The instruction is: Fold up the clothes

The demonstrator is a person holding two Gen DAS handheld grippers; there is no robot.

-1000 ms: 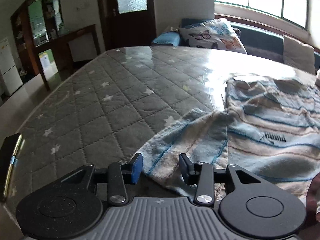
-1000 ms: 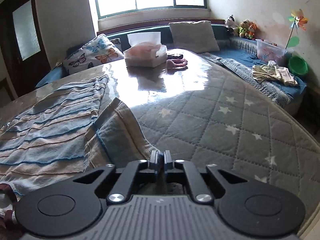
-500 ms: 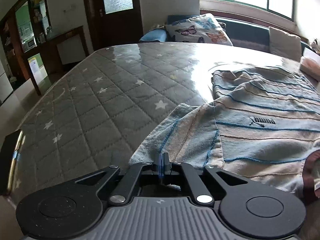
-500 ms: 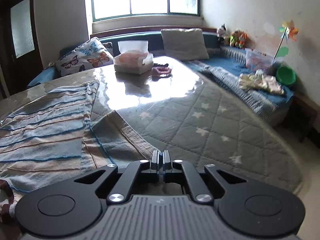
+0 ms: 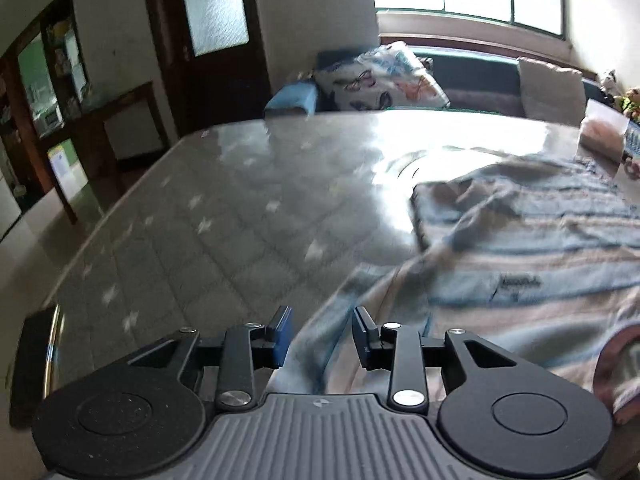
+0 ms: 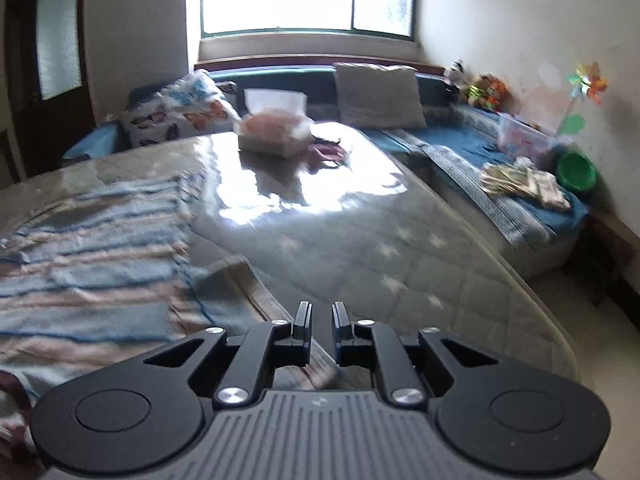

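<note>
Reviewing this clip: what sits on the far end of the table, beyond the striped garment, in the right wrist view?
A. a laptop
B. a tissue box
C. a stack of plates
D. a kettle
B: a tissue box, white tissue sticking up, stands beyond the striped garment.

Black left tool [image 5: 322, 334] has blue pads [image 5: 282, 334].

L gripper [image 5: 322, 334] over the near sleeve of the shirt [image 5: 520, 264], tilted down, jaws opening, cloth between pads, not pinched. R gripper [image 6: 321, 328] at the shirt's other sleeve, tilted down, jaws opening, narrow gap.
</note>
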